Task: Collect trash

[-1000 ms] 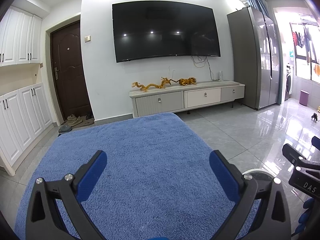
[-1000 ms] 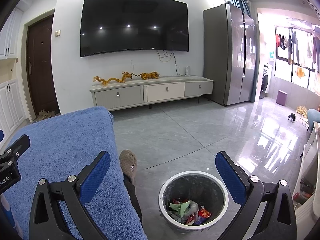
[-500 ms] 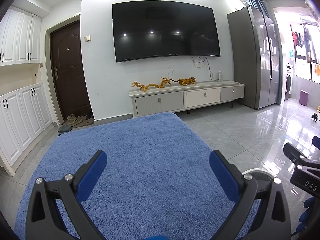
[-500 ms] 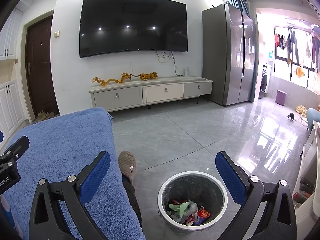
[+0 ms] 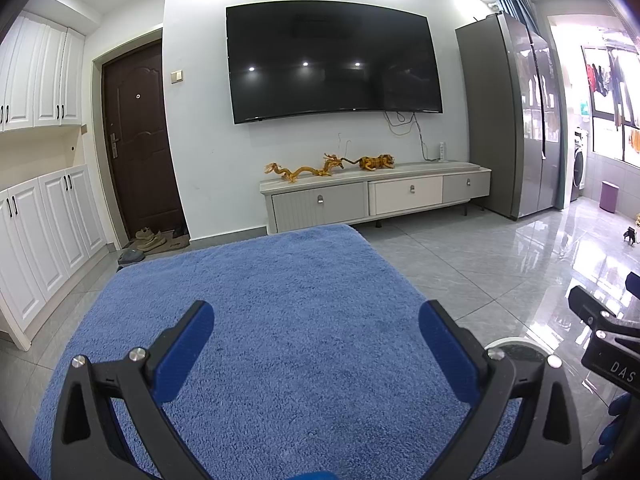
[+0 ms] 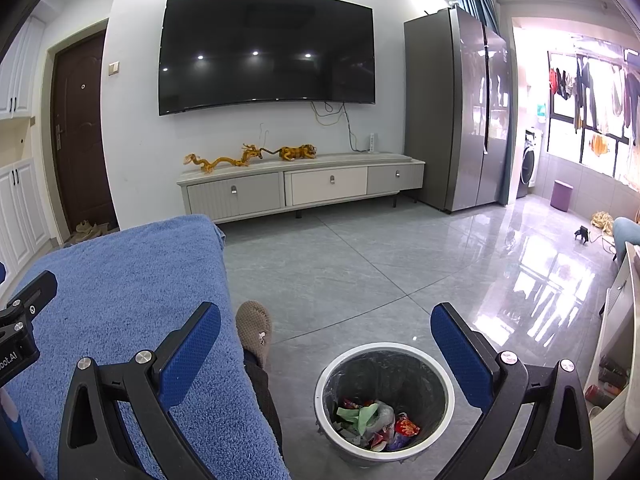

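Trash bin (image 6: 384, 400) on the grey tile floor, just right of the blue towel (image 5: 256, 320) that covers the surface in front of me. The bin is lined with a bag, and wrappers (image 6: 376, 420) lie piled at the bottom: green, red, clear plastic. I see no loose trash on the towel or on the floor in either view. My read: collection is done or close to it; anything left would be outside these views.

Left gripper (image 5: 316, 348): fingers spread wide, nothing between them, hanging over the towel, touching nothing that I can see. Only the bin's white rim peeks out behind its right finger.

Right gripper (image 6: 326, 352): also spread wide and empty, above the gap between towel edge and bin, with the bin's mouth below and between the blue pads (image 6: 190, 354).

A slippered foot (image 6: 254, 330) rests on the floor between towel and bin.
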Demonstrator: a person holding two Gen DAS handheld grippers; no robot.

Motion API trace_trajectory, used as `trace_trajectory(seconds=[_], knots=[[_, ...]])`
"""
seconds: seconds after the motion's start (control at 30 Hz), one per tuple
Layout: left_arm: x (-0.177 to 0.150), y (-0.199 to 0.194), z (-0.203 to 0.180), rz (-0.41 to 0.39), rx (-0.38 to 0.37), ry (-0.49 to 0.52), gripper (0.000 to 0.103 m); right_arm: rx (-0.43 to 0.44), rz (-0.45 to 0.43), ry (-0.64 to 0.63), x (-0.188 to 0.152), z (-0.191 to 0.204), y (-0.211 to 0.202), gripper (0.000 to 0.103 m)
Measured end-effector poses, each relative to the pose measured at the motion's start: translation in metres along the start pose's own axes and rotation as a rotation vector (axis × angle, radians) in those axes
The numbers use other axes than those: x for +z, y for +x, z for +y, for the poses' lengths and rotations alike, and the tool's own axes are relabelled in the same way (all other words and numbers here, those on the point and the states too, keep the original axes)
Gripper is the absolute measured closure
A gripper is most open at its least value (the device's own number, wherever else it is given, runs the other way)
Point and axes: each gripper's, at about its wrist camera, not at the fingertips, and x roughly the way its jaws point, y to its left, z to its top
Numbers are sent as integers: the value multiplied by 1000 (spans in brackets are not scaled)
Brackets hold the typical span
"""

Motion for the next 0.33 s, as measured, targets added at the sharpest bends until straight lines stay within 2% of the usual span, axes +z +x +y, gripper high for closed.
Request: trace_trajectory(seconds=[0.33], knots=[[0,0,0,1,-1,-1,0,-2,0,-1,0,0,0,0]])
